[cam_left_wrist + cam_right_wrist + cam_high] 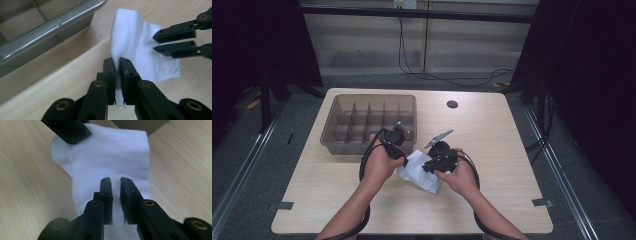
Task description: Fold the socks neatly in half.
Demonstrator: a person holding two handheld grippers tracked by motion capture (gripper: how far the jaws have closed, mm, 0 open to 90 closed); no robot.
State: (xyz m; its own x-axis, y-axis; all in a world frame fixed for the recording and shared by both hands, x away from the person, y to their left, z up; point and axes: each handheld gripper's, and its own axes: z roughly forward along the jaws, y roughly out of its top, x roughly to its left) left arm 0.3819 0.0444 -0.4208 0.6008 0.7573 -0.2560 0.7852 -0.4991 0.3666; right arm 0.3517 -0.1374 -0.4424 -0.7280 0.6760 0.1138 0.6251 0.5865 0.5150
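1. We locate the white sock [419,172] on the surface [492,150], just in front of the divided tray [332,142] and between our 2 hands.
2. We confirm the left gripper [117,65]: its jaws are clamped on a raised fold of the sock, with cloth visibly pinched between the pads. We hold this grip steady as the anchor.
3. We confirm the right gripper [115,182]: its jaws stand nearly together over the flat part of the sock. A narrow gap shows between them, and we judge that no cloth is caught there.
4. We judge the step in hand to be folding or gathering the sock for the tray. The right gripper should take an edge, not the middle, so both layers lift together.
5. We keep the 2 grippers apart. In the left gripper view the right gripper's jaws [175,37] lie close across the cloth, so a careless pull could knock them together.
6. We lift slowly and evenly. The cloth is limp and will sag or slip from a shallow pinch.
7. We keep the sock low over the surface until both grips are secure.
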